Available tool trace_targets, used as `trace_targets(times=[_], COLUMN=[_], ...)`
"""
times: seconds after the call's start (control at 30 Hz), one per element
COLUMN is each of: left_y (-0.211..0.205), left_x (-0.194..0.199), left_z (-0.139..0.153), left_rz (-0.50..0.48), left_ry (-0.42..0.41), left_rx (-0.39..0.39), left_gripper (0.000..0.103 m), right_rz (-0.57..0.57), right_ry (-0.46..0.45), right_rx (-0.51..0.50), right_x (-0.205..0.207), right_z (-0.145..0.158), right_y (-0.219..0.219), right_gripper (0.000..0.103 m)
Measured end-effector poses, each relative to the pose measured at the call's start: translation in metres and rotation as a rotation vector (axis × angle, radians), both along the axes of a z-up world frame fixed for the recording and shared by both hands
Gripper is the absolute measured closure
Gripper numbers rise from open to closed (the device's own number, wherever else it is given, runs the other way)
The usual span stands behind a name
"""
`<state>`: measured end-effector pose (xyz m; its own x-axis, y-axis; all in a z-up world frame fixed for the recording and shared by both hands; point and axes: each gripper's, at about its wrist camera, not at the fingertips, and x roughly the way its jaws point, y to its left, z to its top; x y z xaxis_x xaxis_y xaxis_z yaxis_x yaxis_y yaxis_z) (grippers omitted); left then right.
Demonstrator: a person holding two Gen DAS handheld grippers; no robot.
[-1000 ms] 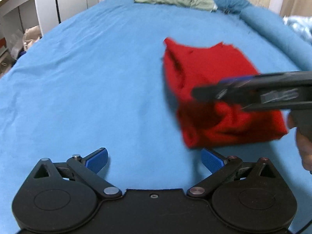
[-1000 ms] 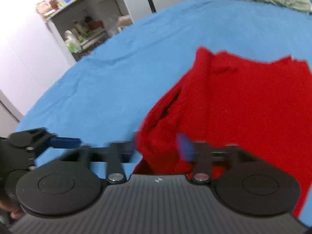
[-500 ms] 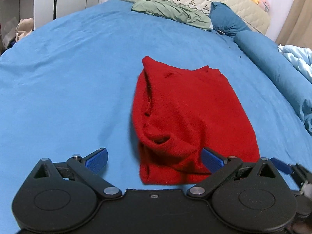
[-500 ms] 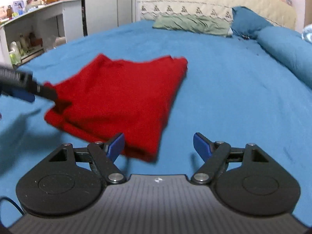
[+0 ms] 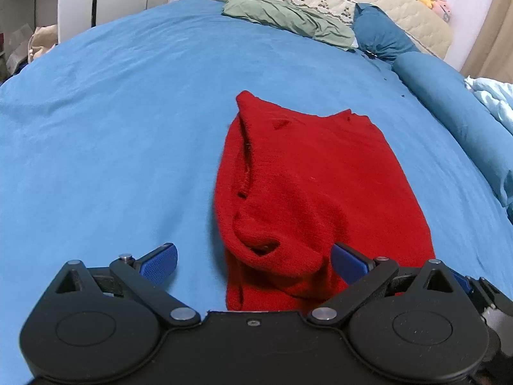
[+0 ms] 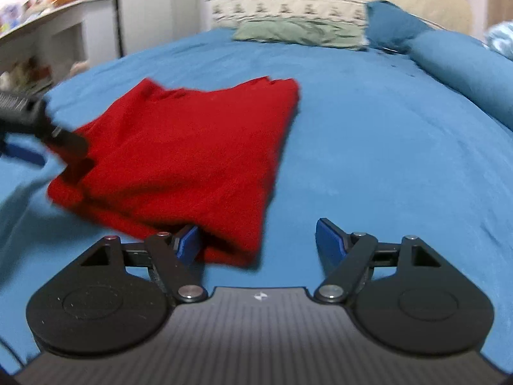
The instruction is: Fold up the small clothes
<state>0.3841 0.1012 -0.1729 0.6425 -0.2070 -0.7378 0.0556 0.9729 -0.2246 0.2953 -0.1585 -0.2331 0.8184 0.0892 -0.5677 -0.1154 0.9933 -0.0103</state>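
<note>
The left tool (image 5: 253, 264) is spread wide and holds nothing, its blue pads on either side of the near end of the red garment (image 5: 307, 189). The right tool (image 6: 256, 240) is also wide and empty, at the garment's (image 6: 192, 147) near right corner. The garment lies folded on the blue bed (image 5: 112, 134), a green pillow (image 5: 288, 19) far beyond it at the headboard.
</note>
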Motion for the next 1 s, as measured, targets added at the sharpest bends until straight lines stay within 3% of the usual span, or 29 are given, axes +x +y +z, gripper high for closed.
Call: trace_targets(times=[0.03,0.07,0.13,0.2,0.27,0.33,0.43,0.63,0.77,0.8,0.87,1.0], left_y=[0.001,0.003,0.007,0.012,0.011,0.008,0.006,0.014,0.012,0.011,0.007,-0.001], left_x=[0.001,0.002,0.002,0.0,0.0,-0.002,-0.013,-0.024,-0.021,-0.016,0.002,0.057], left_z=[0.0,0.0,0.0,-0.004,-0.014,-0.029,-0.03,-0.016,0.017,0.026,0.037,0.028], left_rz=[0.006,0.011,0.024,0.022,0.014,-0.004,-0.035,-0.056,-0.055,-0.063,-0.092,-0.115], left_ry=[0.001,0.003,0.001,0.002,0.02,0.027,-0.01,0.02,-0.044,-0.064,-0.077,0.003], left_rx=[0.001,0.003,0.006,0.011,0.053,0.133,0.17,0.178,0.166,0.151,0.118,0.043], left_gripper=[0.0,0.0,0.0,0.0,0.0,0.001,0.001,0.002,0.0,0.0,0.0,0.0], right_rz=[-0.018,-0.031,-0.049,-0.069,-0.079,-0.049,-0.006,0.053,0.105,0.122,0.139,0.157], right_ry=[0.009,0.01,-0.023,-0.114,-0.155,-0.089,-0.024,0.029,0.077,0.072,0.061,0.141], right_rx=[-0.004,-0.008,0.006,0.037,0.007,-0.042,-0.067,-0.039,0.025,0.055,0.105,0.251], right_x=[0.007,0.011,0.012,0.001,-0.008,-0.006,-0.008,-0.003,-0.007,-0.009,-0.005,0.044], right_z=[-0.001,-0.001,0.007,0.023,0.028,0.015,-0.006,0.004,0.031,0.041,0.064,0.095], right_y=[0.001,0.002,-0.004,-0.016,-0.024,-0.028,-0.038,-0.045,-0.058,-0.063,-0.072,-0.078], right_gripper=[0.014,0.027,0.042,0.039,0.028,0.028,0.028,0.025,0.017,0.015,0.0,0.0])
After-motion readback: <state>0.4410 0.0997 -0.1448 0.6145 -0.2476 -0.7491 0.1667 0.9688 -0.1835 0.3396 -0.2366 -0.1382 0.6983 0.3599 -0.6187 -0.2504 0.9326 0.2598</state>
